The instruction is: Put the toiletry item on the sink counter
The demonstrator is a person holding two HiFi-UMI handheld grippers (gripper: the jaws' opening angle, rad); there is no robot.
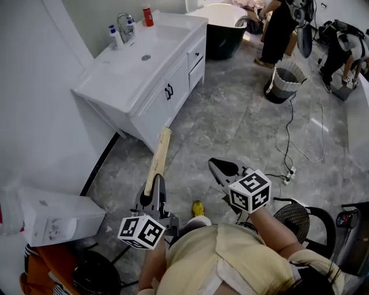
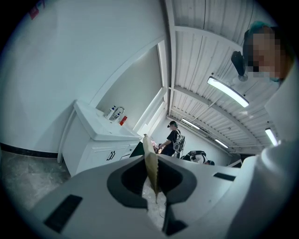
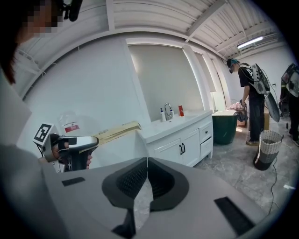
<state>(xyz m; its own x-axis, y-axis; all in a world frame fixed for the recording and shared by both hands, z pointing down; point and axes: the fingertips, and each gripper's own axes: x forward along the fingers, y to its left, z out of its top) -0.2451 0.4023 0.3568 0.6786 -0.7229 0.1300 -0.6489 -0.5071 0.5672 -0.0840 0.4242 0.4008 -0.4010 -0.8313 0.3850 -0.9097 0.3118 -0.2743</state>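
A long flat tan packet [image 1: 159,157] sticks forward out of my left gripper [image 1: 155,183], which is shut on its near end. In the left gripper view the packet [image 2: 150,161] stands edge-on between the pads. My right gripper [image 1: 215,168] hovers to the right of it over the floor, its jaws shut with nothing between them; the right gripper view shows the pads [image 3: 140,177] touching. The white sink counter [image 1: 176,30] stands ahead at the upper left, well beyond the packet's tip, with a faucet [image 1: 124,24], a red bottle [image 1: 148,15] and a blue-capped bottle [image 1: 116,36] on it.
A white box [image 1: 57,218] lies on the floor at the left against the wall. A dark green tub [image 1: 222,31] sits beyond the counter. A waste basket [image 1: 285,82], a floor cable [image 1: 290,144] and people stand at the upper right.
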